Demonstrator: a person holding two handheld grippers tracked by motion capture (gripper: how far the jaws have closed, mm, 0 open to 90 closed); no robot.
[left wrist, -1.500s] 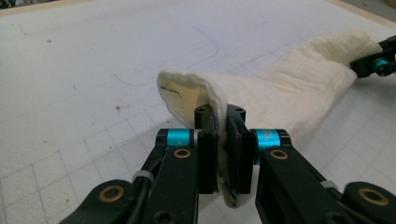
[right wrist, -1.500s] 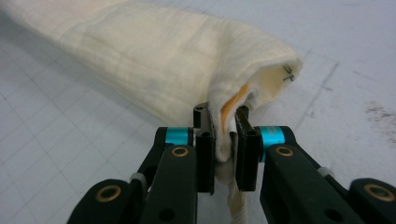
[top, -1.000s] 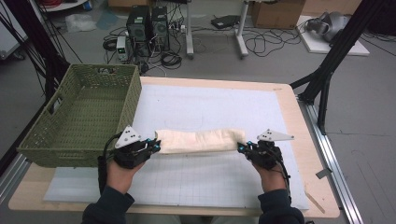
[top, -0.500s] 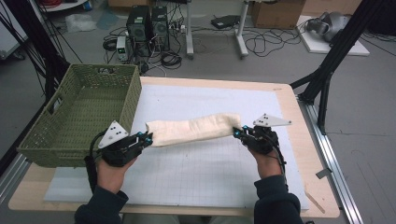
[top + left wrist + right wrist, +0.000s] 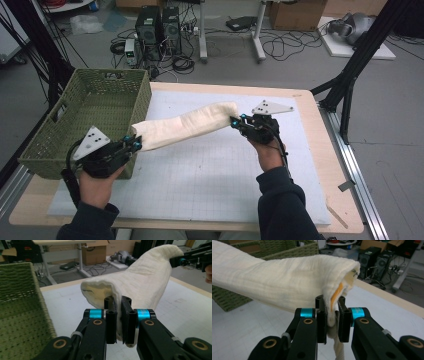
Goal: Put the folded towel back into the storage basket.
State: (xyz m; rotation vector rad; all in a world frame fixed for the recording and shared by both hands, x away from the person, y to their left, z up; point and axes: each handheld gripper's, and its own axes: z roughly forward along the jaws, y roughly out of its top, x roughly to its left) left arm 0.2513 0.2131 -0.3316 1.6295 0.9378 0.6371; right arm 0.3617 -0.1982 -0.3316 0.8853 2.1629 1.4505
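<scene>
Keep both ends pinched, left gripper [image 5: 134,144] and right gripper [image 5: 236,121] clamped on the cloth [image 5: 187,125], level and taut, then swing over the basket [image 5: 142,95].

A green woven basket [image 5: 90,125] stood at the counter [image 5: 310,150] edge; behind, seemingly, computer towers [image 5: 157,25] and cables.

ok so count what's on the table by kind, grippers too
towel: 1
basket: 1
mat: 1
grippers: 2, left gripper and right gripper, each shut on a towel end
total: 5
</scene>
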